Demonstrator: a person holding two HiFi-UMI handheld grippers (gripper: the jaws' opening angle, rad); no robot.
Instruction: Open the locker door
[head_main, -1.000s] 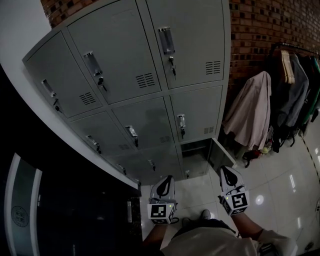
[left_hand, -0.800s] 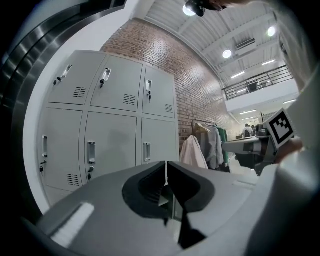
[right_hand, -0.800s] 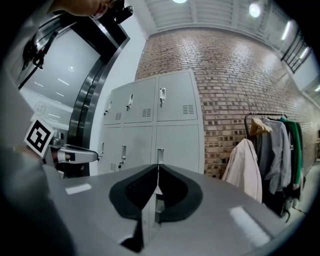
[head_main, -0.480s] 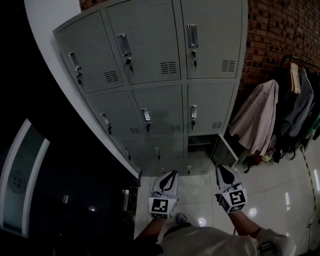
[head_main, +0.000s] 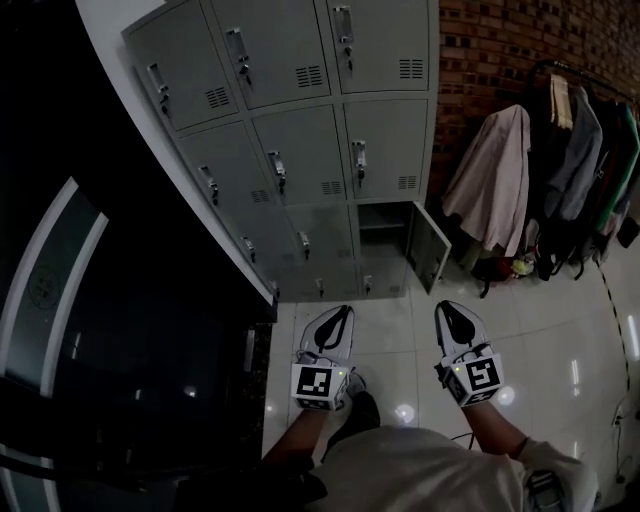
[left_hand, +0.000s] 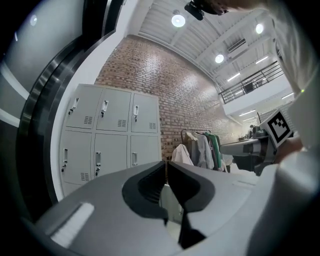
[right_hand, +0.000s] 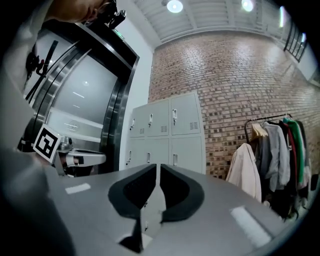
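The grey locker bank (head_main: 300, 130) stands ahead against the wall, also seen in the left gripper view (left_hand: 107, 140) and the right gripper view (right_hand: 165, 135). Its bottom right door (head_main: 427, 248) hangs open beside a dark compartment (head_main: 380, 225). Both grippers hover over the floor, well short of the lockers. My left gripper (head_main: 345, 309) (left_hand: 166, 163) is shut and empty. My right gripper (head_main: 445, 304) (right_hand: 159, 165) has just been opening; a thin gap shows between its jaws, with nothing in it.
A clothes rack (head_main: 575, 140) with several coats stands right of the lockers against the brick wall (head_main: 500, 50); a beige coat (head_main: 490, 185) hangs nearest the open door. A dark glass door (head_main: 100, 330) fills the left. Glossy white tiles (head_main: 560, 330) cover the floor.
The lockers now look smaller and farther, as the person and both grippers have drawn back from them. The bottom right door stays open.
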